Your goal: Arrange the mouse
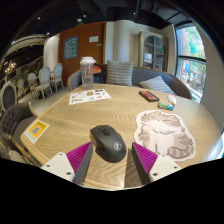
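- The tool [111,160] hovered low over the table [70,122], its pink pads [78,155] spread apart with nothing pinched between them
- The mouse [108,142], black and rounded, sat on the wood just ahead of the fingertips, roughly centred on the gap; the wide spread looked meant to let both fingers pass its flanks
- Just right of the mouse lay a pale, irregular mouse mat [165,133], likely where the mouse belonged; bare wood separated the two, leaving room to slide or lift across
- To the near left a yellow-marked card [36,130] lay close to the table's edge
- Farther off, papers [90,96] lay on the left and small books [157,98] on the right, well clear of the mouse
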Demonstrator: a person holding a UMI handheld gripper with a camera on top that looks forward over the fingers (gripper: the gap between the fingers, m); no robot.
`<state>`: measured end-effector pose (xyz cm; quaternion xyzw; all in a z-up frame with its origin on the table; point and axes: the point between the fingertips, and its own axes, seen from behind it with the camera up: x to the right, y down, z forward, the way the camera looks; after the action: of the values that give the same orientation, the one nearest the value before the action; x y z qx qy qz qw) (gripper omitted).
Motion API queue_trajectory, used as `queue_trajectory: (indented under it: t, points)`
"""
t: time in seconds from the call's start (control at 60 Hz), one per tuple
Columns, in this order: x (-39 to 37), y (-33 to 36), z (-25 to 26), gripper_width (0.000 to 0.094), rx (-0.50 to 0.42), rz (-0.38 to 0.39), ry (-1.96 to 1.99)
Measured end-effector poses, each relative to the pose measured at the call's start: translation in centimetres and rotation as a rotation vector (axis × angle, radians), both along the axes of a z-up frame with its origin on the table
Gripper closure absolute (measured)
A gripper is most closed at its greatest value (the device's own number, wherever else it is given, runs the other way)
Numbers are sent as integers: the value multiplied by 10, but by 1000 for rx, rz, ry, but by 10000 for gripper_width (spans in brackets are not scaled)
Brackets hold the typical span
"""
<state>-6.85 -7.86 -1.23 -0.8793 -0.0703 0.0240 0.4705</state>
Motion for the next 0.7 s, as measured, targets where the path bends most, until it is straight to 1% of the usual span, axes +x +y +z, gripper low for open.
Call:
queue_trajectory:
  t: [0.083,0.167,0.2,0.267,0.367,0.483,0.5,0.517,0.567,0.617,0.7]
  points:
    - [-6,22,-5,158,-24,27,4]
    - [-6,43,-6,243,-48,13,8]
    - [-6,50,-7,314,-55,7,15]
    - [-4,62,-7,360,-55,-17,12]
    - [-10,66,-7,443,-40,14,-34]
    - [-15,68,-3,472,-14,49,-47]
    - [-16,67,0,506,-1,51,-41]
    - [-16,71,8,516,33,51,-36]
    - [-16,66,13,516,18,47,-21]
    - [-19,64,26,516,32,71,10]
    - [8,69,49,515,73,25,9]
